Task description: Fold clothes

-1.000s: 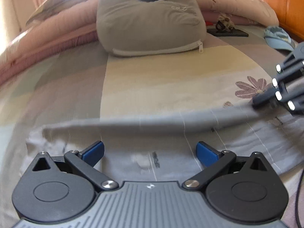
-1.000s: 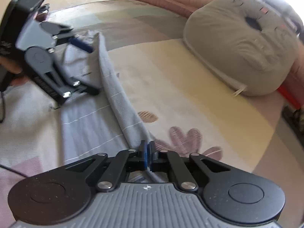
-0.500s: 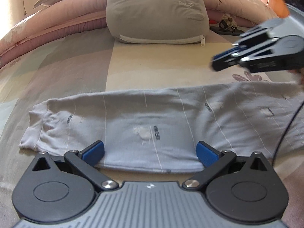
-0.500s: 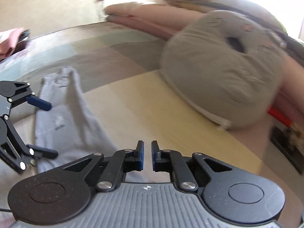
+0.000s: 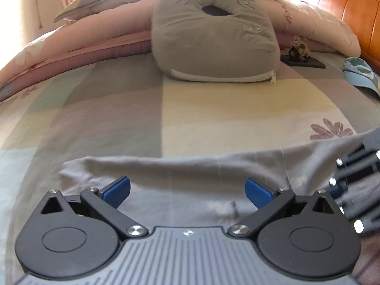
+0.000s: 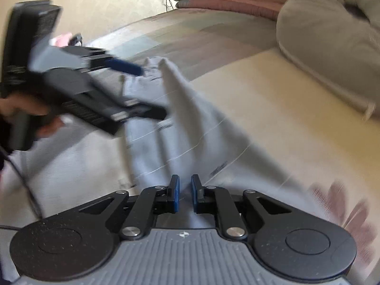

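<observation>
One grey garment [image 5: 190,185] lies spread on the patchwork bed sheet [image 5: 114,109], stretched from left to right across the near part of the bed. It is pale blue-grey with thin white lines running across it and small dark printed marks. Its far edge is raised into a soft rolled ridge, seen clearly from the right wrist view, where the cloth [image 6: 190,128] rises in a peaked fold and falls away to the near side.

The left gripper [image 5: 187,190] has its two blue-padded fingers [image 5: 116,188] spread wide apart, with nothing between them. They hover over the near part of the garment; whether the tips touch the cloth cannot be told. In the right wrist view this same gripper [image 6: 140,90] appears blurred at the left, held by a hand [image 6: 19,111].

The right gripper [image 6: 184,193] has its fingers [image 6: 175,193] nearly together, with a narrow gap left between the blue pads. Cloth lies under and behind that gap, but whether the pads pinch it cannot be told. From the left wrist view the right gripper [image 5: 356,190] shows only at the right edge, over the garment's right end.

One grey cat-face cushion [image 5: 213,35] sits at the far middle of the bed, with pink bedding [image 5: 71,45] stacked behind it. One light blue cap [image 5: 358,73] lies at the far right.
</observation>
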### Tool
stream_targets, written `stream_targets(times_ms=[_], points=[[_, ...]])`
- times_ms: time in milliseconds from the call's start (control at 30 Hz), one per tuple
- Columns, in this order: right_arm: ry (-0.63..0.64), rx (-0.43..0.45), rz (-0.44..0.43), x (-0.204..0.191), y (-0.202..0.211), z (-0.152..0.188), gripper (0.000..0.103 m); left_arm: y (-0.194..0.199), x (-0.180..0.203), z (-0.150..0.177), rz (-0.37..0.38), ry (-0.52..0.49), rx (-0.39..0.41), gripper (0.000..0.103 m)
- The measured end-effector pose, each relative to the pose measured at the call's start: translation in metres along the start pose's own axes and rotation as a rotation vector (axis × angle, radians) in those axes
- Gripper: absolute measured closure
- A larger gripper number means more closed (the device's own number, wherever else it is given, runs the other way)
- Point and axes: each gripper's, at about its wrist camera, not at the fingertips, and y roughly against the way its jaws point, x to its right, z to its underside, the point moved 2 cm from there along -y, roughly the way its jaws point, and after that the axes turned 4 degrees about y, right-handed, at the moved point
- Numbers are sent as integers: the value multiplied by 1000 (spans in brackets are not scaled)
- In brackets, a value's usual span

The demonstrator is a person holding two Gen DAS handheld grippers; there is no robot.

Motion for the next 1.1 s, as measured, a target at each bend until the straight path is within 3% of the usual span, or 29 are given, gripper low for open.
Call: stream_targets(times_ms=[167, 300, 433, 533, 667, 800, 933, 1100], points=[[-86, 6, -15, 0, 3, 1, 76, -4, 2, 6, 6, 10, -24, 1], [-87, -7, -29, 0, 15, 3, 77, -7, 4, 11, 11, 18, -44, 1], [-206, 68, 112, 25, 42, 13, 67, -10, 6, 16, 15, 27, -63, 1], [-372, 64, 213, 52, 56, 41, 64, -12, 7, 19, 18, 32, -76, 0], [-485, 86, 99, 56, 78, 67, 64, -13, 7, 19, 16, 34, -79, 0], [-401, 126, 247, 72, 117, 63, 64, -13, 7, 18, 12, 35, -81, 0], [-359, 128, 436, 117, 148, 67, 64, -14, 8, 18, 10, 37, -81, 0], [-219, 25, 453, 124, 137, 71, 63, -14, 8, 19, 10, 37, -82, 0]])
